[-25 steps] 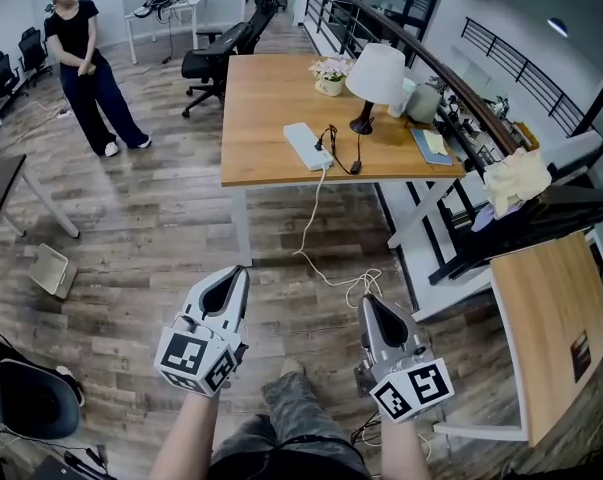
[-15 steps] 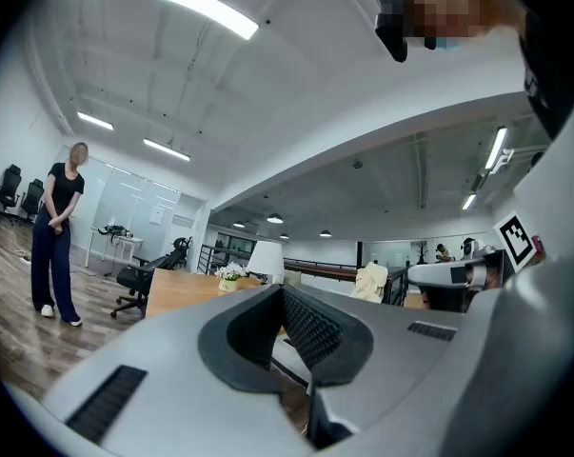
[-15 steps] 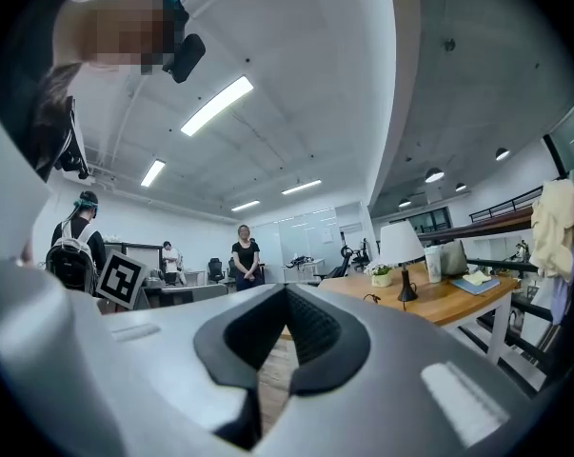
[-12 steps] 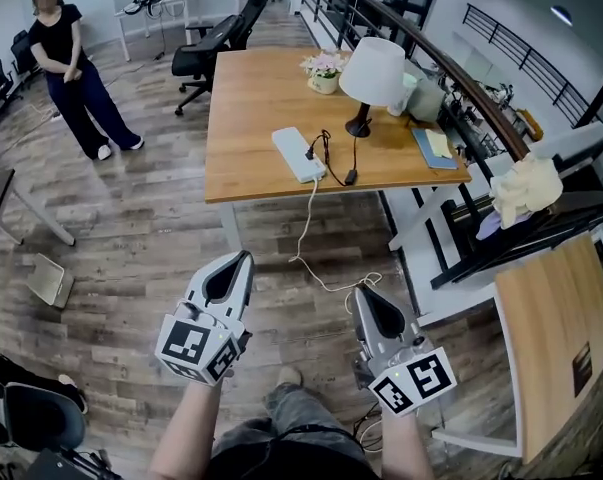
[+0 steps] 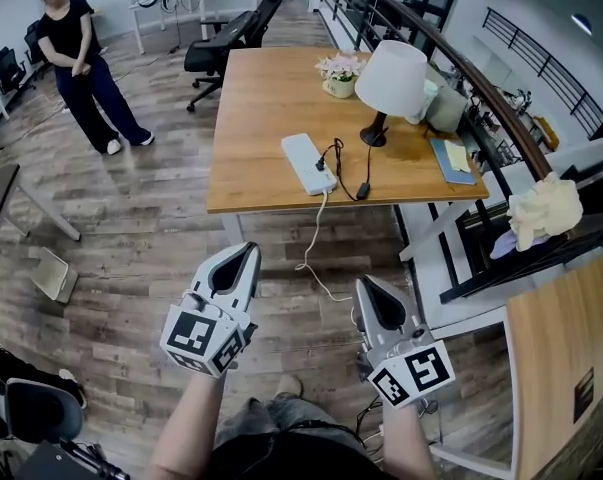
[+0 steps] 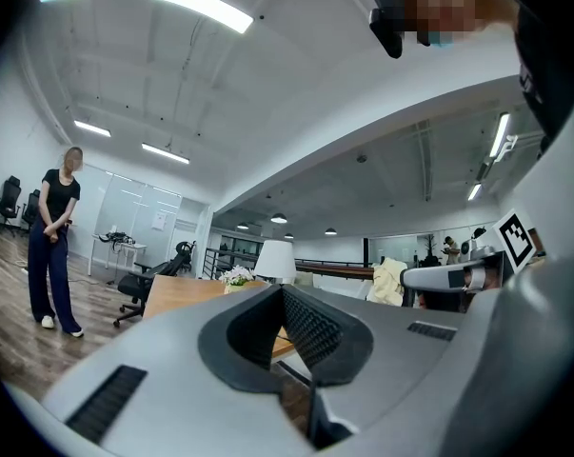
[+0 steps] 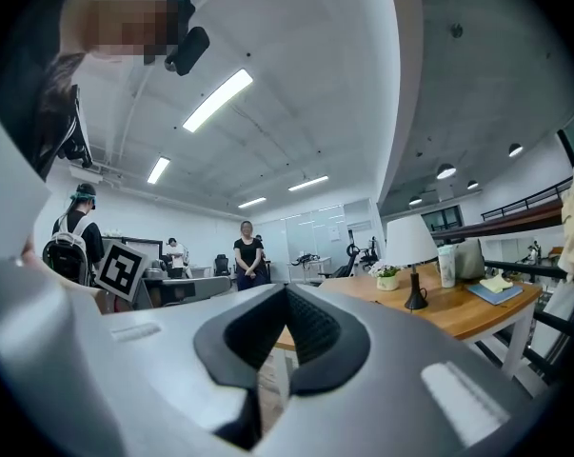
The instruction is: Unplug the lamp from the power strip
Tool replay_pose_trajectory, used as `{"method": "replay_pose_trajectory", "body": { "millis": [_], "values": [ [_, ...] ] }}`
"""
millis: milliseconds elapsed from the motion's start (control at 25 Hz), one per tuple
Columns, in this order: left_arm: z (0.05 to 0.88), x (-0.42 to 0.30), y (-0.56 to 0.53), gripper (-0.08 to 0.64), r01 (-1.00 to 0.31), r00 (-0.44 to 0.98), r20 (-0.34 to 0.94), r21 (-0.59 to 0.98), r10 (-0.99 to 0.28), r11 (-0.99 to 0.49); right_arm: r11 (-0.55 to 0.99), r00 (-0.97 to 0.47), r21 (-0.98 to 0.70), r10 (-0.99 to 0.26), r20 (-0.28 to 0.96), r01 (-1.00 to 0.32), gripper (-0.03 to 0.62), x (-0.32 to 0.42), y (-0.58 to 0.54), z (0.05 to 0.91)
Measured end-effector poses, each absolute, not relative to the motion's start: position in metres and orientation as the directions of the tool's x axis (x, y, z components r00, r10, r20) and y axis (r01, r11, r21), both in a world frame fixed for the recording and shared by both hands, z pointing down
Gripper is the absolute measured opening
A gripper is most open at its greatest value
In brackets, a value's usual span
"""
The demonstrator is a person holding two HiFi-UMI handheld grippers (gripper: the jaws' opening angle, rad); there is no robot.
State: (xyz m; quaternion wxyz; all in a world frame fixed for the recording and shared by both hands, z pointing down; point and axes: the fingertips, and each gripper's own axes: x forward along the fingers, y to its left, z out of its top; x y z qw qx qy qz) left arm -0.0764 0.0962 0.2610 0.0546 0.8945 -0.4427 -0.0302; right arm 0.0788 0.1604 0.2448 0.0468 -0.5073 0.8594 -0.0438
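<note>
The wooden tabletop (image 5: 271, 108) stands well ahead of the left gripper (image 5: 243, 253) and the right gripper (image 5: 367, 288), across open floor. On it, farthest from the fingers and off to the right, is the white-shaded lamp (image 5: 391, 76). Nearer to them, at the tabletop's front edge, lies the white power strip (image 5: 308, 162), with the lamp's black plug (image 5: 323, 158) seated in its near end. Both pairs of fingers are closed on nothing. The step in hand looks like the approach. Next, one gripper must reach the strip, open its fingers and take the plug.
</note>
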Motion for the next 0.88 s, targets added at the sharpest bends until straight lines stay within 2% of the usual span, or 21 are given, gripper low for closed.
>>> {"method": "replay_pose_trajectory", "body": {
  "millis": [520, 880],
  "values": [
    [0.281, -0.081, 0.062, -0.003, -0.810, 0.576, 0.034, 0.163, -0.817, -0.564, 0.478, -0.486, -0.177, -0.874, -0.004, -0.860, 0.008, 0.087, 0.117, 0.268],
    [0.294, -0.057, -0.005, -0.003, -0.788, 0.606, 0.055, 0.176, -0.794, -0.589, 0.462, -0.475, -0.190, -0.880, 0.026, -0.866, 0.008, 0.098, 0.057, 0.280]
  ]
}}
